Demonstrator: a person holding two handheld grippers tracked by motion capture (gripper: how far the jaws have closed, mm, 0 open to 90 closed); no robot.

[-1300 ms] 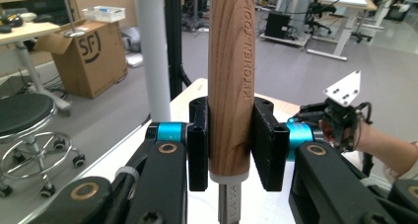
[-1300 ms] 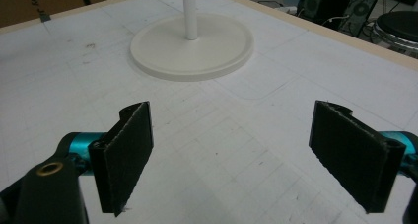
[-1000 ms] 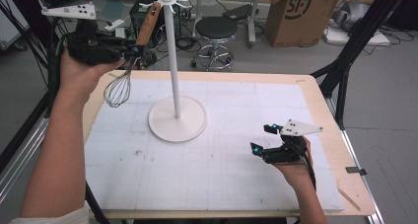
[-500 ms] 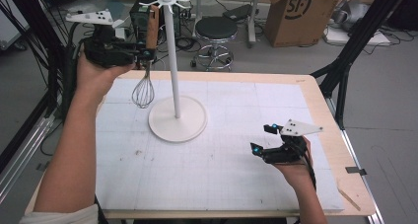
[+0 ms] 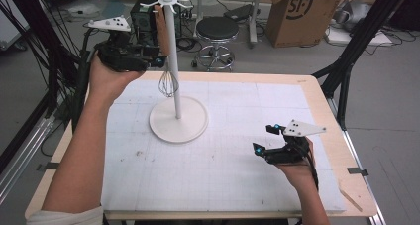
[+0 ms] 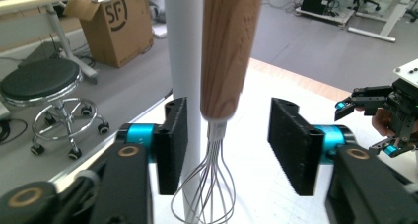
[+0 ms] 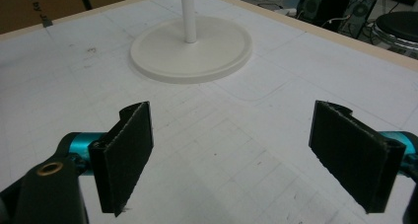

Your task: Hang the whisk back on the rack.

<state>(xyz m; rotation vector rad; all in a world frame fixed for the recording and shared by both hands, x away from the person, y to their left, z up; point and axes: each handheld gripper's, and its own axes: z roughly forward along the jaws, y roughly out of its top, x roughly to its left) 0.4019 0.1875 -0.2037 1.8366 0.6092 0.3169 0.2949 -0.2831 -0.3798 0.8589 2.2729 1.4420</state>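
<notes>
Whisk (image 5: 167, 61) with wooden handle and wire loops, hanging upright against the white pole of the hook stand (image 5: 177, 117), handle top up by the hooks at the crown, wires dangling above the round base without touching it. Carried in from the left edge of the tabletop over the last second, clamped then in the left gripper (image 5: 157, 61); now brought right up to the pole. Jaws just opened: in the left gripper view, both black pads (image 6: 173, 144) standing clear of the handle (image 6: 227, 51), a gap on each side, whisk between them but not pressed. Judged as the release after hanging: whisk apparently carried by a hook at the top, though the hook contact itself too small to confirm. Likely next: drawing the left gripper back without brushing the handle or swinging the wires.

Right gripper (image 5: 270, 141) low over the near right part of the tabletop, jaws spread wide, nothing between them, same place as a second ago.

Tabletop (image 5: 237, 185): pale wooden board covered by a white gridded mat, lightly scuffed. Beyond it, grey floor, a round black stool (image 5: 217, 29), a cardboard box (image 5: 295, 13), black frame struts and loose cables.
</notes>
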